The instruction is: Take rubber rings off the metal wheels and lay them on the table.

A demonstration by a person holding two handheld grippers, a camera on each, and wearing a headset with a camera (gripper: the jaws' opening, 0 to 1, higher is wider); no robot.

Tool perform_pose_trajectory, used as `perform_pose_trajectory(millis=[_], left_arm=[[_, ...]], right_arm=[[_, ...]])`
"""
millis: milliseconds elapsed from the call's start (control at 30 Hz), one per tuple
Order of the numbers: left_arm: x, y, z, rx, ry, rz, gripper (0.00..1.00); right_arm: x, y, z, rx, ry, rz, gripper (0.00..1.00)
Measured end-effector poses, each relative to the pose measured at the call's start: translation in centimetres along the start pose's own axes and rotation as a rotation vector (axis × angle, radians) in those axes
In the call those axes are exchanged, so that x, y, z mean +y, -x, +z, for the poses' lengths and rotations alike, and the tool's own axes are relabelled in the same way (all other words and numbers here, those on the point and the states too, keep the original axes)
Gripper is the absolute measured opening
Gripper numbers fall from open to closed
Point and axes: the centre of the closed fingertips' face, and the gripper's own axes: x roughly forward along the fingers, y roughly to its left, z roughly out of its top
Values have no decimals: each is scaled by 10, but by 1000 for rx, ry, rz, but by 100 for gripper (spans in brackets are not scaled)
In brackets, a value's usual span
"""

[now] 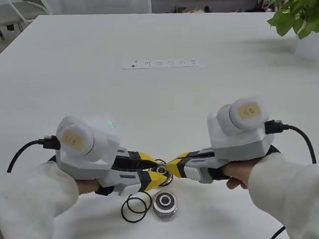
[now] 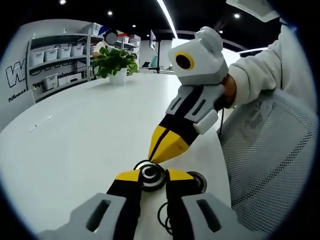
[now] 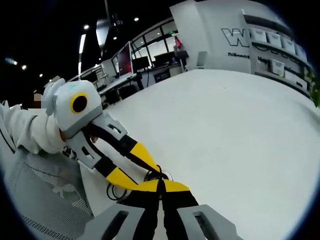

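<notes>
Nearest you, just under the claws, two loose black rings (image 1: 134, 205) and a bare wheel (image 1: 164, 202) lie on the counter (image 1: 148, 99). Your left claw (image 1: 153, 170) clamps a small silvery held wheel (image 2: 150, 173) to steady it in the air. Your right claw (image 1: 170, 168), jaws closed, presses its rim, probably pinching the dark ring there, though I can't tell.

Table: the white table (image 1: 148, 109) I work at, broad and matte.
On it: a white power strip (image 1: 162, 63) far from me; a potted plant (image 1: 295, 10) at the far right corner.
Seating: a pale chair (image 1: 9, 12) past the far left edge; a grey mesh chair (image 2: 280, 150) beside me.
Wall: shelves (image 2: 55, 57) of white bins, large lettering (image 2: 17, 75) next to them.
Light: a bright strip light (image 2: 167, 17) and small round spots on a dark ceiling.
</notes>
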Motion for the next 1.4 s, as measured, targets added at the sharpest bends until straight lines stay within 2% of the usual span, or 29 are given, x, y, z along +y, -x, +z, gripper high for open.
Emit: perform_pose_trajectory(millis=[100,200,367,433,567,767,1000,1100,1167,1233,1400], left_arm=[[0,4,5,-18,5,-7,18],[-3,11,16,-53,15,-19,25],[-8,23,19,-38,-45,-32,34],[-9,29,20,-37,-41,-41,39],[-8,36,19,-35,-15,-40,58],[-2,50,22,-41,-11,-15,65],[-3,62,25,-45,-11,0,71],[-6,66,21,-26,-19,6,71],[-7,69,11,12,-35,12,71],[-9,72,6,28,-37,15,72],[-17,81,2,23,-20,21,75]], right_arm=[[-1,1,1,-5,-8,-1,0],[-2,2,3,-14,-19,0,0],[-2,3,6,-25,-28,1,0],[-1,3,7,-30,-30,2,0],[0,3,9,-37,-31,5,0],[1,4,10,-40,-34,9,0],[3,4,11,-42,-34,17,0],[4,4,11,-42,-32,19,0],[4,4,11,-43,-33,21,0],[5,4,12,-46,-35,25,0],[10,4,14,-51,-35,37,0]])
